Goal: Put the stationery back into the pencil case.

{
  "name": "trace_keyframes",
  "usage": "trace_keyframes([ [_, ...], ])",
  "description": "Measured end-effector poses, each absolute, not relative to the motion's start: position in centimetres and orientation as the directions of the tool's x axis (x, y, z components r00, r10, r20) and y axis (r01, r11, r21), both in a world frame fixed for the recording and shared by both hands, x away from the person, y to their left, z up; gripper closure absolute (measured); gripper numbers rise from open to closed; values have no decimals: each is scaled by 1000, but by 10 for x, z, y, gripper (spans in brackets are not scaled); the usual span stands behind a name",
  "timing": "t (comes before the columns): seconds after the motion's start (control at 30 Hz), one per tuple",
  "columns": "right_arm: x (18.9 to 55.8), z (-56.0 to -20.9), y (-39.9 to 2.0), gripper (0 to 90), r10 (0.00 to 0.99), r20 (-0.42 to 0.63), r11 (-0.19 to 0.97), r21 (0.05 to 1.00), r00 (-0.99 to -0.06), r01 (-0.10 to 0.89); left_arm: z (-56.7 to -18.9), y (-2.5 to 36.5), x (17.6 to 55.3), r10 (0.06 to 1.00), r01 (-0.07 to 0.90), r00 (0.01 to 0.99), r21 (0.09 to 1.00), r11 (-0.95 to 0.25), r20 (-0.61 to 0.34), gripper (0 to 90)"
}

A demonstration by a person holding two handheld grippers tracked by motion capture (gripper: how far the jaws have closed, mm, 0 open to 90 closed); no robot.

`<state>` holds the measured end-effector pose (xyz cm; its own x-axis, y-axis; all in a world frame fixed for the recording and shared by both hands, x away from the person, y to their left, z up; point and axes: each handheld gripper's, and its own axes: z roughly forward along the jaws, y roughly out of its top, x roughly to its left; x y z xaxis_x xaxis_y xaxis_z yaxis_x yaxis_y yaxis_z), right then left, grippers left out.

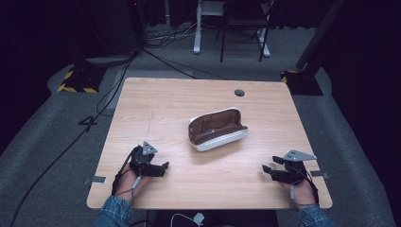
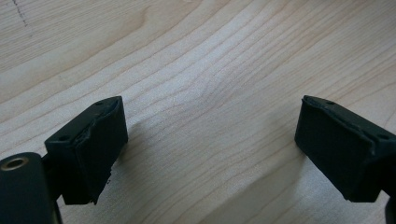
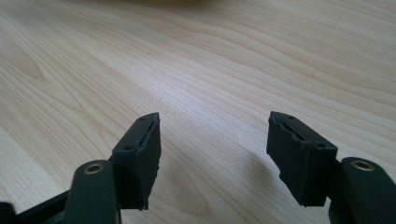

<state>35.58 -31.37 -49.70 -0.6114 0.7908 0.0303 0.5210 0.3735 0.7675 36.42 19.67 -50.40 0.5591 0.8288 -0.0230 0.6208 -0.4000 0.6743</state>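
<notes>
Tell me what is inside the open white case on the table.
The white case lies open, showing a brown lining and nothing clearly resting inside. Its near wall hides the lowest part of the interior, so a small item there cannot be excluded.

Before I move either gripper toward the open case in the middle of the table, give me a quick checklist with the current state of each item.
1. Left gripper jaws open, nothing between them: ok.
2. Right gripper jaws open, nothing between them: ok.
3. Case lies open, brown lining facing up: ok.
4. Bare table between each gripper and the case, nothing in the way: ok.
5. Case well in from the table edges: ok.
6. Whether anything lies inside the case: cannot tell, the inside is too small and dark in the high view.
</notes>
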Motion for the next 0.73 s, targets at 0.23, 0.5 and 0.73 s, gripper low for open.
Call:
trace_keyframes([
  [0.23,356,-503,-309,321,781,20,397,755,-624,521,-504,197,364,828,620,560,674,-401,-22,97],
  [0.5,355,-505,-300,161,771,-9,435,737,-636,518,-504,195,365,829,618,558,678,-398,-22,97],
  [0.73,356,-505,-299,151,779,-7,430,735,-628,525,-504,195,365,829,618,558,678,-398,-23,96],
])
